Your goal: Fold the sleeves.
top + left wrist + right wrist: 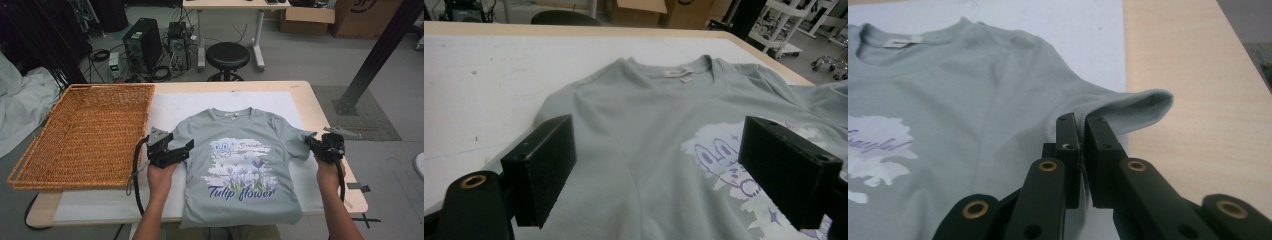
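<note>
On the surface in the high view, a grey-green T-shirt lies flat, print side up, collar pointing away from the person. The left hand-held gripper rests at the shirt's left edge with its jaws spread apart, holding nothing. The right hand-held gripper sits at the shirt's right sleeve, jaws together on the fabric. A woven wicker basket, rectangular and shallow, occupies the left part of the surface. A white mat covers the light wooden top under the shirt. Beyond the surface stand a black round stool, computer towers with cables, and cardboard boxes on a grey floor.

From the left gripper view, the two black block-shaped pads stand wide apart above the T-shirt, one over the shoulder area and one over the rabbit print; neither presses the cloth. The collar label is visible ahead.

From the right gripper view, the jaws are clamped on the sleeve of the T-shirt, pinching its hem into a raised fold. The knit fabric looks soft and matte. Bare wood lies to the right of the white mat.
</note>
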`<state>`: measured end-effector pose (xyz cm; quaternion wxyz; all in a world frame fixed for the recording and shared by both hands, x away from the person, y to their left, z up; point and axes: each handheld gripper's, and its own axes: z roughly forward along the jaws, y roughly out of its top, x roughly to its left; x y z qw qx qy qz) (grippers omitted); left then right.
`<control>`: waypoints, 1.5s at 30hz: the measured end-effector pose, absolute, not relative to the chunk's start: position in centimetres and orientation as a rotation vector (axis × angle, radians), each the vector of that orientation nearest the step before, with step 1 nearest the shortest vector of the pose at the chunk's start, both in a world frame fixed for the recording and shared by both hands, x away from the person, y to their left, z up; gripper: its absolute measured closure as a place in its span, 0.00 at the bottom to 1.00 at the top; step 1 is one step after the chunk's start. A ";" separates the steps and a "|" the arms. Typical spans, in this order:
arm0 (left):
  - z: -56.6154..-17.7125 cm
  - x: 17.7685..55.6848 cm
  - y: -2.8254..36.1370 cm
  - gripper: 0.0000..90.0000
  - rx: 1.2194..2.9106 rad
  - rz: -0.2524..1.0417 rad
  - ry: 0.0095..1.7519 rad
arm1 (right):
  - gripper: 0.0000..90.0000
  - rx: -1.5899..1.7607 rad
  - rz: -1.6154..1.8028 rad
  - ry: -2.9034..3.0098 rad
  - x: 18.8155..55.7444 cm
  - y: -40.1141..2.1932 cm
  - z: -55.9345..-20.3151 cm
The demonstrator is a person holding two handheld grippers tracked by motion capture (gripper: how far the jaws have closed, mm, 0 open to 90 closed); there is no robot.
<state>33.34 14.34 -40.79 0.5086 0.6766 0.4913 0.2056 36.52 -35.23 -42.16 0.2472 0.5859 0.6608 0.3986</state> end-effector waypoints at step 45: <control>-41.6 32.0 15.0 0.18 1.608 0.476 1.233 | 0.92 1.291 1.197 2.223 36.4 -26.1 -42.3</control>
